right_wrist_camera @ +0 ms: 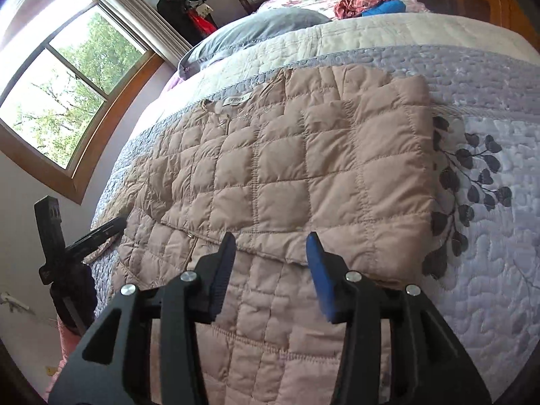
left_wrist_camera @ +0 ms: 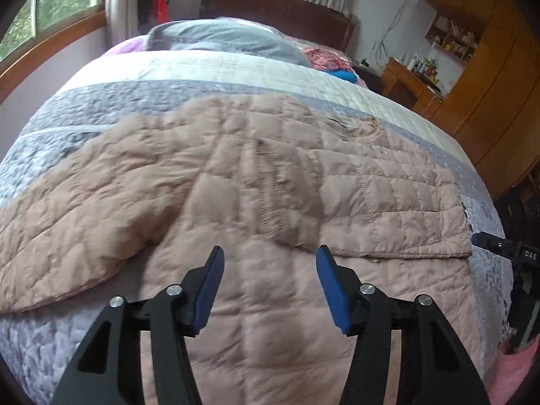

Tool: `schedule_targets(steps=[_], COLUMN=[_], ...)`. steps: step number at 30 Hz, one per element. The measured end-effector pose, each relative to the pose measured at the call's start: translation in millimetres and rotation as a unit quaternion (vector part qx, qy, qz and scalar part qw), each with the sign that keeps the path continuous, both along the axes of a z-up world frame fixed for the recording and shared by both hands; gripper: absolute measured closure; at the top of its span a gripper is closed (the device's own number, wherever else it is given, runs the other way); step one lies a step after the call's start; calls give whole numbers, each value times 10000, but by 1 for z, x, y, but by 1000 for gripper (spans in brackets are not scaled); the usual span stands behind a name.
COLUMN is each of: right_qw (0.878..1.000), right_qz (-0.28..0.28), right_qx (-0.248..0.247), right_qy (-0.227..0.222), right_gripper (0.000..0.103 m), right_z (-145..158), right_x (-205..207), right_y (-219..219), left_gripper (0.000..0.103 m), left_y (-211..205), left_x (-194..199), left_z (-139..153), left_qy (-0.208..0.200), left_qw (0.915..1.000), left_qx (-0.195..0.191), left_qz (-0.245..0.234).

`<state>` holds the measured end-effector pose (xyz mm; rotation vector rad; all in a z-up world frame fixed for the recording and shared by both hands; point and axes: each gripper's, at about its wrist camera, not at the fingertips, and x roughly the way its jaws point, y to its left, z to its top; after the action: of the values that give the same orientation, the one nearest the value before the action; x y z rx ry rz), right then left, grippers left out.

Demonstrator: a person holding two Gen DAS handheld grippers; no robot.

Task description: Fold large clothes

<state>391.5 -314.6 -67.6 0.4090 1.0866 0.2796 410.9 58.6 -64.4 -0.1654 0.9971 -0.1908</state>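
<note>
A large beige quilted jacket (left_wrist_camera: 256,175) lies spread on the bed, with its left sleeve (left_wrist_camera: 67,222) stretched out to the left and its right side folded over the body. In the right wrist view the jacket (right_wrist_camera: 276,175) shows a neck label (right_wrist_camera: 236,99) at the far end and the folded panel's edge near my fingers. My left gripper (left_wrist_camera: 270,263) is open and empty, just above the jacket's lower body. My right gripper (right_wrist_camera: 270,249) is open and empty, over the folded panel's near edge. The right gripper also shows at the right edge of the left wrist view (left_wrist_camera: 506,248).
The bed has a grey and white quilted bedspread (right_wrist_camera: 489,236) with a dark leaf pattern. A grey pillow (left_wrist_camera: 229,38) and red and blue clothes (right_wrist_camera: 371,3) lie near the headboard. A window (right_wrist_camera: 60,101) is at the left, wooden cabinets (left_wrist_camera: 489,84) at the right.
</note>
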Motion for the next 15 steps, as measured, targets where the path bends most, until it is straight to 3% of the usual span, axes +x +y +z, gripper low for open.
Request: schedule_targets(steps=[2,5,11,15], right_qw=[10000,9997,9983,9981], right_qz=[13,55,138,100], right_qx=[-31,-181,-467,-476], right_qy=[21,124,314,372], right_gripper=[58,57,57,57], right_z=[1,-2,-19,-25], right_x=[-10,-20,-22,-23], right_y=[-6,-10,1,1], left_gripper=[42,42,42,42], left_y=[47,122,252,308], left_x=[-19,-48,-107,-123], left_z=[-3,-15,-38,-50], left_qy=[60,227,471,415], left_qw=[9987,9895,9509,9296], left_qx=[-9,43,-110,-526], left_qz=[513,1430,3057,3624])
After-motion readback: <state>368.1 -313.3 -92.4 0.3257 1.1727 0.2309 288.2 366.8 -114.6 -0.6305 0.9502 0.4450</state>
